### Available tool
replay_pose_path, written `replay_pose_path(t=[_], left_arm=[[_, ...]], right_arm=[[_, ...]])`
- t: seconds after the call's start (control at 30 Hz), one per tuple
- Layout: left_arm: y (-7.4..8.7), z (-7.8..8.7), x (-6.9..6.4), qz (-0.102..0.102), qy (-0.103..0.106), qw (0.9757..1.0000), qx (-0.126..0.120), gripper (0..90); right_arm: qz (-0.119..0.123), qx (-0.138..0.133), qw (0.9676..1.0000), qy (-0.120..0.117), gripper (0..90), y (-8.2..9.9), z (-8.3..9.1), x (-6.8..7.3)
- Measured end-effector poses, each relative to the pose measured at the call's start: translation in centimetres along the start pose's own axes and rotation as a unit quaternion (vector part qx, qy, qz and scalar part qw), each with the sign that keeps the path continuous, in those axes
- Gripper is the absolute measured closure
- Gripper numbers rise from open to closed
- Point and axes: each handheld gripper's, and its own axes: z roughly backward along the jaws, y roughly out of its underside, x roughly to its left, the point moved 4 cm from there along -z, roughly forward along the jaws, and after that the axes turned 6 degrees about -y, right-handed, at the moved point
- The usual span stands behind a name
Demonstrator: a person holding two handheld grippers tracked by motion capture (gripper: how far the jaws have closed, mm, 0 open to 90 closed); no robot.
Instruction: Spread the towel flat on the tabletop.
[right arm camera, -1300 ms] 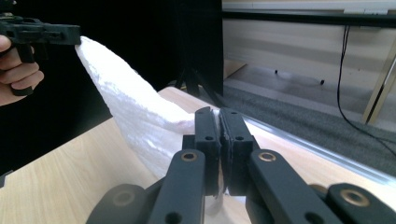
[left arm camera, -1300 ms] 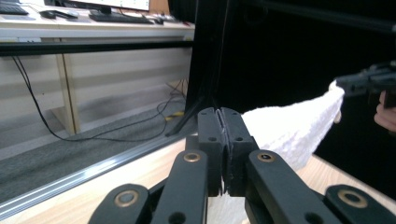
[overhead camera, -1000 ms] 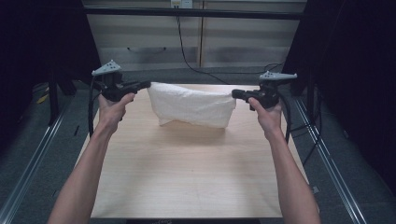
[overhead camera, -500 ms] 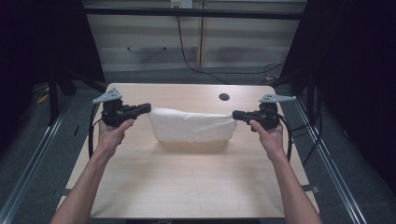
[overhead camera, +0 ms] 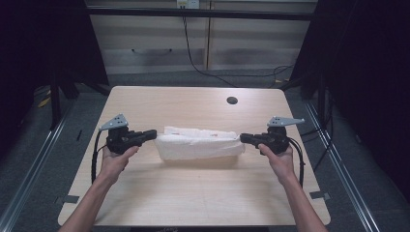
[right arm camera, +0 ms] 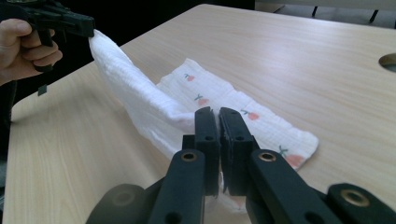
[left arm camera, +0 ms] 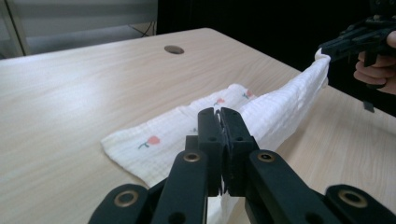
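A white cloth (overhead camera: 198, 144) printed with small red fruit hangs stretched between both grippers, its lower part resting on the wooden table (overhead camera: 193, 198). My left gripper (overhead camera: 153, 134) is shut on the cloth's left corner. My right gripper (overhead camera: 242, 138) is shut on the right corner. In the left gripper view my jaws pinch the cloth (left arm camera: 154, 140), and the right gripper (left arm camera: 327, 49) holds the far end. In the right gripper view the cloth (right arm camera: 219, 105) lies partly flat beyond my shut jaws, and the left gripper (right arm camera: 88, 29) grips the far corner.
A round cable hole (overhead camera: 232, 100) sits in the table's far right part. Dark frame rails (overhead camera: 29, 159) run along both sides of the table. Cabinets (overhead camera: 203, 43) and a hanging cable stand behind it.
Both grippers have come down and toward the person with the cloth held between them. The cloth's lower part now lies on the table.
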Motion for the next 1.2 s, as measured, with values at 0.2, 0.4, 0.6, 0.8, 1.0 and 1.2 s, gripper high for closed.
replay_pose_path(t=[0.2, 0.4, 0.6, 0.8, 1.0, 1.2], left_arm=[[1.5, 0.4, -1.1, -0.01, 0.01, 0.9997, 0.019, 88.2], [3.3, 0.5, -2.4, -0.02, 0.024, 0.9987, 0.04, 88.1], [5.2, 0.5, -3.3, -0.024, 0.037, 0.9971, 0.062, 87.9], [7.2, 0.6, -4.3, -0.029, 0.046, 0.9946, 0.089, 87.7], [8.8, 1.0, -4.9, -0.029, 0.052, 0.9922, 0.109, 84.7], [9.6, 1.7, -5.4, -0.031, 0.064, 0.9904, 0.119, 79.3]], right_arm=[[-0.002, 0.014, 0.9999, -0.006, 86.6, 2.0, 0.5, 1.0], [0.004, 0.035, 0.9993, -0.006, 86.4, 3.6, 1.1, 2.2], [-0.006, 0.063, 0.9979, -0.01, 85.6, 6.4, 1.2, 2.9], [-0.012, 0.091, 0.9956, -0.014, 84.5, 8.7, 1.3, 3.7], [-0.013, 0.111, 0.9936, -0.016, 80.1, 10.2, 1.8, 4.8], [-0.026, 0.111, 0.9933, -0.02, 74.7, 11.4, 2.8, 5.4]])
